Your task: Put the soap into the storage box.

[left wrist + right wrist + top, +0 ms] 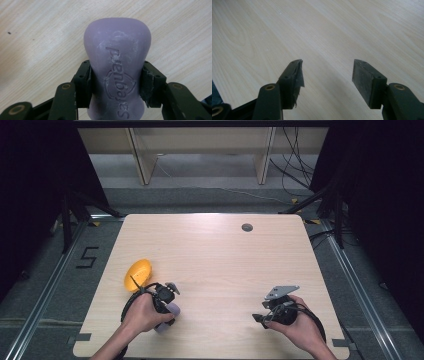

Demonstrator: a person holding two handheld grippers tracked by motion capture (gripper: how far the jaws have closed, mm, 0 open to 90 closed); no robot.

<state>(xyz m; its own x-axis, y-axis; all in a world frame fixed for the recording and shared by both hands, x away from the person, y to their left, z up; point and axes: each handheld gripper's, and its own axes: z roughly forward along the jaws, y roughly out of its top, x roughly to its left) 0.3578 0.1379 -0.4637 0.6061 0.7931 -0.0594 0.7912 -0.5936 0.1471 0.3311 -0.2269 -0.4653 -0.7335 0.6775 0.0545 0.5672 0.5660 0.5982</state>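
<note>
Left gripper (pixel 117 82) pinching purple soap bar (pixel 117 62), embossed lettering, scuffed white, waisted shape, low over table (pixel 215 255) near front-left. Orange oval thing (pixel 137 274) just behind. Right gripper (pixel 327 80) spread wide, nothing between, front-right.

Left hand (pixel 141 314) comes in from the bottom edge, wrapped around the left gripper (pixel 167 309), forearm angled up and to the right. In the left gripper view its jaws are clamped on a purple bar (pixel 117 67), pads pressed against both sides. Over on the other side, the right hand (pixel 300 326) grips the right gripper (pixel 263 319), pointing left and low over the table (pixel 215 250); its jaws stand apart, holding nothing.
</note>
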